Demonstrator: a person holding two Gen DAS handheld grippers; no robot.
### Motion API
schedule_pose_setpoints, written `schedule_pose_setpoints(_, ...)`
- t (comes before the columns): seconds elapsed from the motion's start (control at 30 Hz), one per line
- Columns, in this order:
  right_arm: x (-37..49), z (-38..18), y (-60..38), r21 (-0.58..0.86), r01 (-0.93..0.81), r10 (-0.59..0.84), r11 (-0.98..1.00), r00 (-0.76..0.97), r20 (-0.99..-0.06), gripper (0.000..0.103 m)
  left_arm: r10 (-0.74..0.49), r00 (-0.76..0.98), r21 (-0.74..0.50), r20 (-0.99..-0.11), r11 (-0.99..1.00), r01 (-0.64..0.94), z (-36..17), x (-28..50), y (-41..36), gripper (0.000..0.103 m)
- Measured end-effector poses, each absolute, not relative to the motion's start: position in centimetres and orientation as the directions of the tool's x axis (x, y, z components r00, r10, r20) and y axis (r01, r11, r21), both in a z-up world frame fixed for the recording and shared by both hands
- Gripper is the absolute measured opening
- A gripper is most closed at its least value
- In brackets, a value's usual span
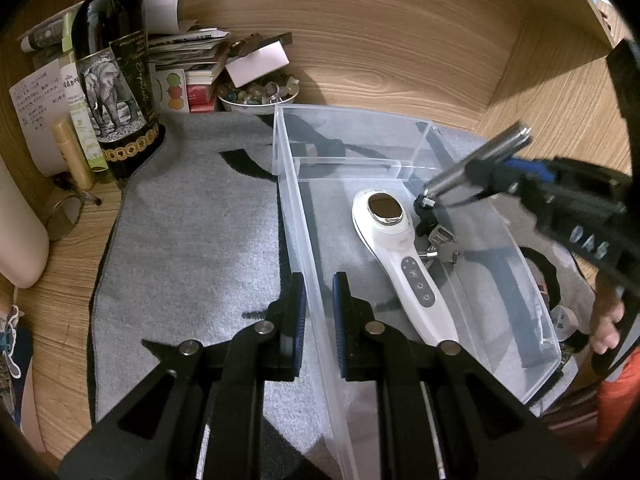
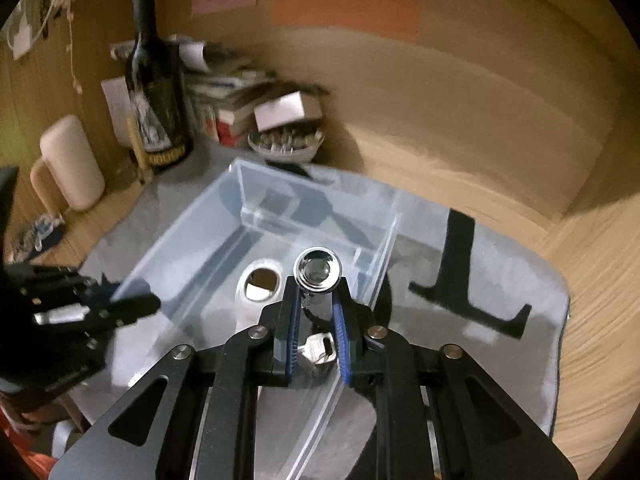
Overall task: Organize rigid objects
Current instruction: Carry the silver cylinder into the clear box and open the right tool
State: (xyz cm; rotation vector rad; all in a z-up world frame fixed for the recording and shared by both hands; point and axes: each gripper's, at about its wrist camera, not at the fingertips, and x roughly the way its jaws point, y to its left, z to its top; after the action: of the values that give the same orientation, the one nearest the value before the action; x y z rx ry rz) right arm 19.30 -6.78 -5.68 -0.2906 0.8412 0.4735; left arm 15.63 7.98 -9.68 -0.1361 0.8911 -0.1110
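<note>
A clear, glossy plastic bin [image 1: 420, 240] sits on a matt grey cloth mat [image 1: 192, 248] over a grained wood tabletop [image 1: 400, 52]. Inside lies a smooth white plastic handheld device [image 1: 404, 256] with a shiny metal head. A polished chrome cylinder [image 2: 316, 270] gleams. Nearby stands a dark glossy glass bottle [image 1: 112, 68].

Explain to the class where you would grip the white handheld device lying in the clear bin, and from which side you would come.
Grip the white device across its narrow handle, just below the buttons, coming straight down from above. It lies flat in the clear bin whose walls block side approaches, the head is wider, and keys crowd its upper right.
</note>
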Motion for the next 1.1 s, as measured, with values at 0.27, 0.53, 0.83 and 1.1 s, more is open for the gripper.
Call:
schedule_pose_setpoints(0.27,18.7,-7.3,-5.9,-0.091,-0.541,0.258,0.836,0.535,-0.804,0.014,-0.154,0.624,-0.166,-0.766,0.985,0.039,-9.7,15.6,8.0,0.013)
schedule_pose_setpoints(0.53,17.8,-8.4,-5.5,-0.114,-0.573,0.228,0.811,0.489,-0.842,0.015,-0.153,0.624,-0.165,-0.766,0.986,0.038,-9.7,15.6,8.0,0.013)
schedule_pose_setpoints(0.83,16.4,-8.5,-5.2,-0.086,-0.595,0.243,0.799,0.451,-0.859,0.030,-0.151,0.625,-0.162,-0.766,0.986,0.039,-9.6,15.6,8.0,0.013)
schedule_pose_setpoints(1.1,15.1,-6.9,-6.1,-0.062,-0.570,0.274,0.819,0.483,-0.832,0.054,-0.150,0.625,-0.161,-0.766,0.986,0.040,-9.7,15.6,8.0,0.013)
